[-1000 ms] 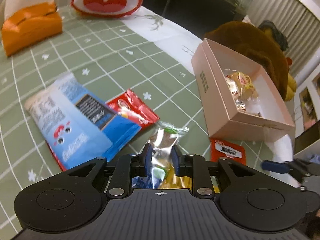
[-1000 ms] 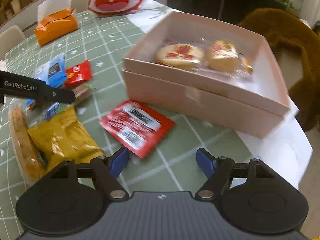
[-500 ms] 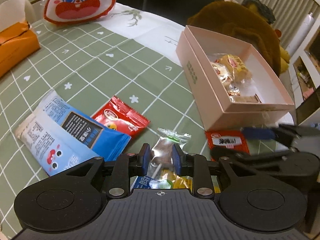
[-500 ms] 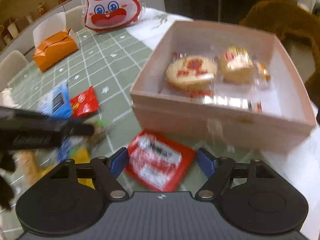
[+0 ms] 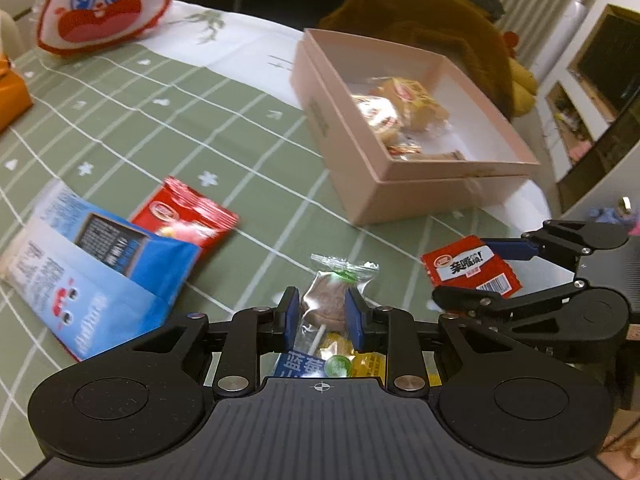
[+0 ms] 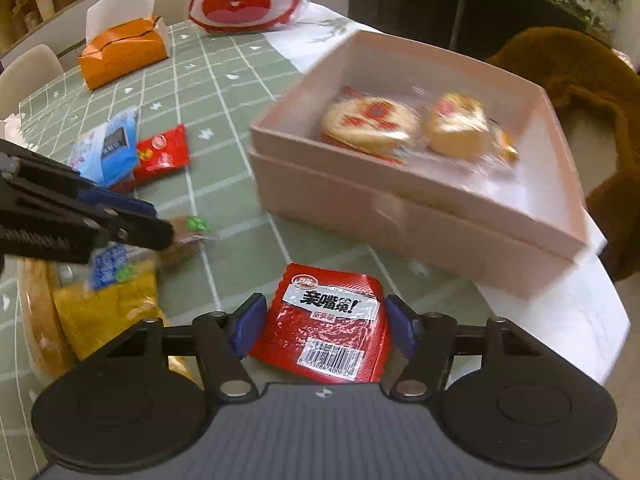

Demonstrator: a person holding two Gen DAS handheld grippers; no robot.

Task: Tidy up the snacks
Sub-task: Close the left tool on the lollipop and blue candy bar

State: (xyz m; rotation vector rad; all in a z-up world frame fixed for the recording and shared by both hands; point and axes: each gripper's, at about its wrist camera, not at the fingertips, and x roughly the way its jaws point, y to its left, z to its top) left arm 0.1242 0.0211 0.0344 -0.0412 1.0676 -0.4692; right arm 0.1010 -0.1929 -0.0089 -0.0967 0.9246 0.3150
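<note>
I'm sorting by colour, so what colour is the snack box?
The snack box is pale pink, white inside; clearest in the right wrist view.

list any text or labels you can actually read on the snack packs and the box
"亲嘴烧!" on the white label of the red packet between the right gripper pads.
"蓝莓" on a blue wrapper under the left gripper.
Barcode digits on the red packet: too blurred.
Blue bag print: unreadable.
Pink box side print: too blurred.

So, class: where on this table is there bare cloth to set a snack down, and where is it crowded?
Free: the green cloth between the orange tissue box, the pink box and the blue packet. Crowded: the near corner, with both grippers and piled packets.
</note>
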